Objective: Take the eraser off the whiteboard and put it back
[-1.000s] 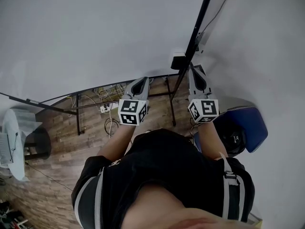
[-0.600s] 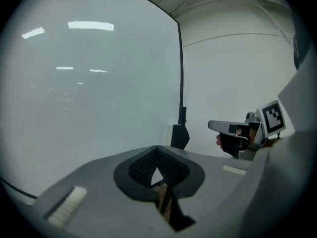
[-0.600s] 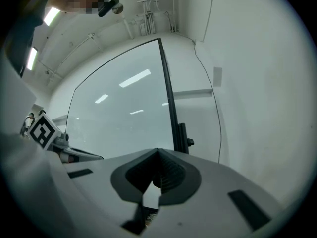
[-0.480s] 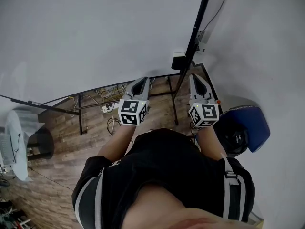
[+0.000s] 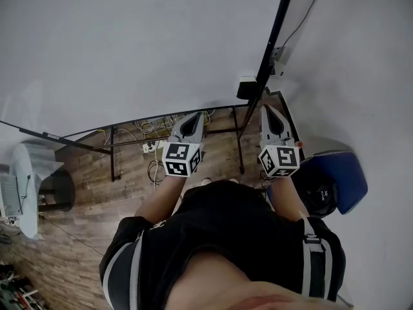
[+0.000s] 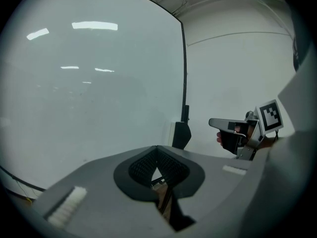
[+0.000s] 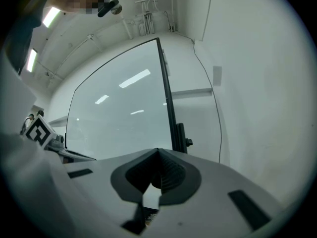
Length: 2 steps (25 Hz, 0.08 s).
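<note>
I have two grippers up before one whiteboard (image 5: pixel 129 50); my left gripper (image 6: pixel 157 150) has its fingers (image 6: pixel 142 166) pressed together with nothing between them; my right gripper (image 7: pixel 158 152) has its fingers (image 7: pixel 171 175) pressed together too, also on nothing; each bears one marker cube, the left one (image 5: pixel 181 159) and the right one (image 5: pixel 279 160), two in all. The one eraser (image 5: pixel 246 87) sits on the whiteboard at its black right-hand edge, near the tip of my right gripper but touching neither gripper. Below the board lies a wooden floor (image 5: pixel 84 199) with a tangle of cables (image 5: pixel 150 126); to my right stands one blue thing (image 5: pixel 348 179), perhaps a chair.
</note>
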Available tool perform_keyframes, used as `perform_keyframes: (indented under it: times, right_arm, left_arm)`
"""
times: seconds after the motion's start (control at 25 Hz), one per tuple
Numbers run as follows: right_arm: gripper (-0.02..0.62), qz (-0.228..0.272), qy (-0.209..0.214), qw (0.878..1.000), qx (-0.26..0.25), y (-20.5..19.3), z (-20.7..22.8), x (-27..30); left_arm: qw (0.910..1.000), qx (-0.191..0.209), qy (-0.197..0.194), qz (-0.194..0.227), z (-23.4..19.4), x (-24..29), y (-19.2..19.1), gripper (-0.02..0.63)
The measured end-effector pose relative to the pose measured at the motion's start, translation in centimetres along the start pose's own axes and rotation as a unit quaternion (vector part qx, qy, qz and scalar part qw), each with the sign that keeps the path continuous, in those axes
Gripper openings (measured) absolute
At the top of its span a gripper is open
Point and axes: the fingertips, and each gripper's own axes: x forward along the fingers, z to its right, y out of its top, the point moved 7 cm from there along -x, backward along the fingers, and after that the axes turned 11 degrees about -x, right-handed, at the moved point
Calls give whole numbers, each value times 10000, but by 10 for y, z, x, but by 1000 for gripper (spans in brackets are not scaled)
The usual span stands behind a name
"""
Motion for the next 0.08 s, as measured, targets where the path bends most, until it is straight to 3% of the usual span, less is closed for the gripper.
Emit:
perform_keyframes:
  times: [0.08]
  right_arm:
    - [5, 24, -26, 10000, 19, 1, 1, -2]
  left_arm:
    - [10000, 4, -9, -15, 3, -1, -1, 11]
